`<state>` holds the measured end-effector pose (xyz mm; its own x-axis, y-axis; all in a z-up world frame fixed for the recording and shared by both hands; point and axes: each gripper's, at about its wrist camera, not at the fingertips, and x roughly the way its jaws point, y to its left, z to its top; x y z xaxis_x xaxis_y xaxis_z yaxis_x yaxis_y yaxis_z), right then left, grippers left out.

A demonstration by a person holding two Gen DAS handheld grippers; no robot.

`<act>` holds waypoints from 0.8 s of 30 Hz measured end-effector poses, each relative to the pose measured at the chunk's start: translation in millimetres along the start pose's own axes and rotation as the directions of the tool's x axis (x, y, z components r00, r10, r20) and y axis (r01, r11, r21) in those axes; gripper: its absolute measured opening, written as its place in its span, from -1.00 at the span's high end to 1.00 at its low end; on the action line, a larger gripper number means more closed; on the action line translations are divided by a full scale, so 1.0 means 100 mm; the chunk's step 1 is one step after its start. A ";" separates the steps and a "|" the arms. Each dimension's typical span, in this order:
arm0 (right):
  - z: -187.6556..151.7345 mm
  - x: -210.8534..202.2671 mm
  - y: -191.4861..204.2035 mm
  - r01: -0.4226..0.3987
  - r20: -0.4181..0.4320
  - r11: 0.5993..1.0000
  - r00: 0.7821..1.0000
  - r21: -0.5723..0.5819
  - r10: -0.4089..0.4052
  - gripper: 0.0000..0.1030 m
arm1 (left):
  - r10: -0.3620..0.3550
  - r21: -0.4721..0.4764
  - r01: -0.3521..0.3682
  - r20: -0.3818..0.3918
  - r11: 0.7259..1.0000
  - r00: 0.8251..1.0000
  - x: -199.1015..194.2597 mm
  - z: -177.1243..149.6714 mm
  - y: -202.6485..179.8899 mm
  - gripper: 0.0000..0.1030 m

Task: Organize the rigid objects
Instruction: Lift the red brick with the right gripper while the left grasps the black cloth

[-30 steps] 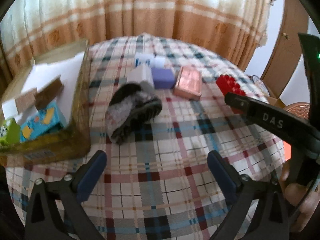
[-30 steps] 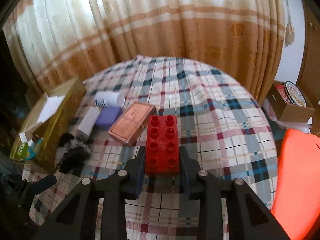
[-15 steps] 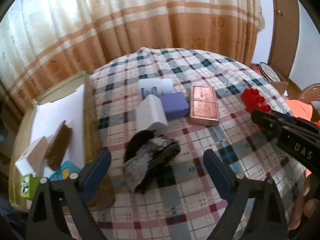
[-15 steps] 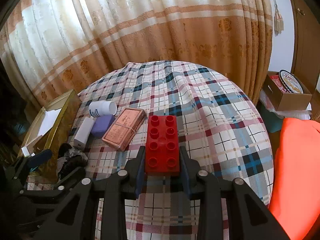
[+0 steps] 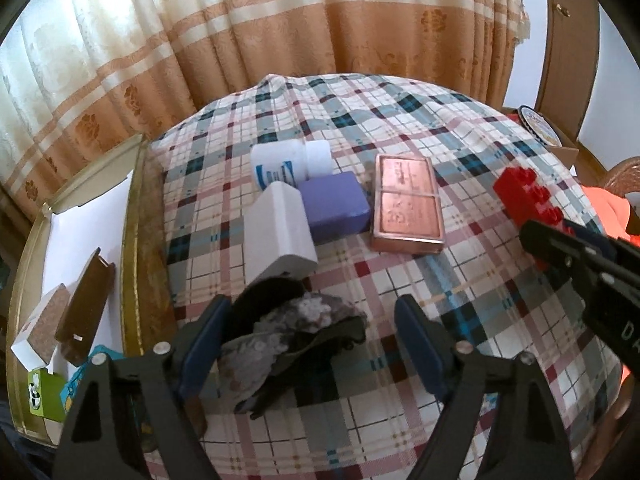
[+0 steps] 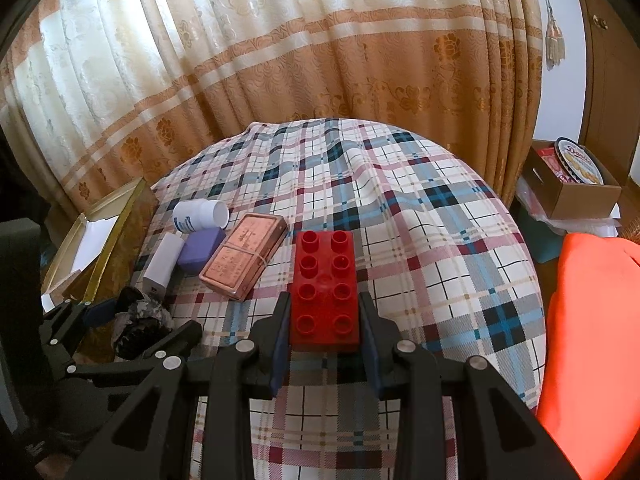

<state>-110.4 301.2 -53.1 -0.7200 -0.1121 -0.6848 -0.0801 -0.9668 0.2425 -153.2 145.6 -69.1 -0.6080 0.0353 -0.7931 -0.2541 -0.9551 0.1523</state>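
Blue-padded fingers (image 6: 280, 334) — studded, glossy red brick (image 6: 325, 288) between.

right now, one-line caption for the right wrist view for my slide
Right tongs clamp a red toy brick above the plaid tablecloth, copper tin and white bottle off to the left.

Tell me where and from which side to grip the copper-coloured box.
Grip the copper-coloured box across its two long sides, coming down from above. It lies flat, and those sides are the narrower span. Its left side sits close to the purple block, so a finger must slip in there; the right side is free.
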 end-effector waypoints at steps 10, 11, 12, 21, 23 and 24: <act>0.00 -0.01 -0.01 0.013 0.002 1.000 1.000 0.005 -0.013 0.33 | -0.007 0.003 0.007 0.025 1.000 1.000 -0.08 -0.05 0.03 -0.23; 0.00 -0.01 -0.01 0.015 0.001 1.000 1.000 0.006 -0.015 0.33 | -0.009 0.004 0.009 0.028 1.000 1.000 -0.08 -0.05 0.03 -0.23; 0.00 -0.01 -0.01 0.016 0.001 1.000 1.000 0.006 -0.016 0.33 | -0.004 0.011 0.004 0.033 1.000 0.999 -0.09 -0.06 0.01 -0.23; 0.00 -0.01 -0.01 0.015 0.001 1.000 1.000 0.009 -0.015 0.33 | 0.066 0.139 -0.084 0.125 0.987 0.990 -0.31 -0.13 -0.39 -0.23; 0.00 -0.01 -0.01 0.016 0.000 1.000 1.000 0.009 -0.016 0.33 | 0.064 0.138 -0.084 0.146 0.987 0.987 -0.36 -0.14 -0.40 -0.23; 0.00 -0.01 -0.01 0.018 -0.001 1.000 1.000 0.011 -0.018 0.33 | 0.057 0.134 -0.077 0.147 0.988 0.987 -0.38 -0.14 -0.39 -0.23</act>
<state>-109.7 301.9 -52.8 -0.7180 -0.0953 -0.6894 -0.1001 -0.9661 0.2378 -110.0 177.6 -53.5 -0.7256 0.0232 -0.6877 -0.3049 -0.9068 0.2911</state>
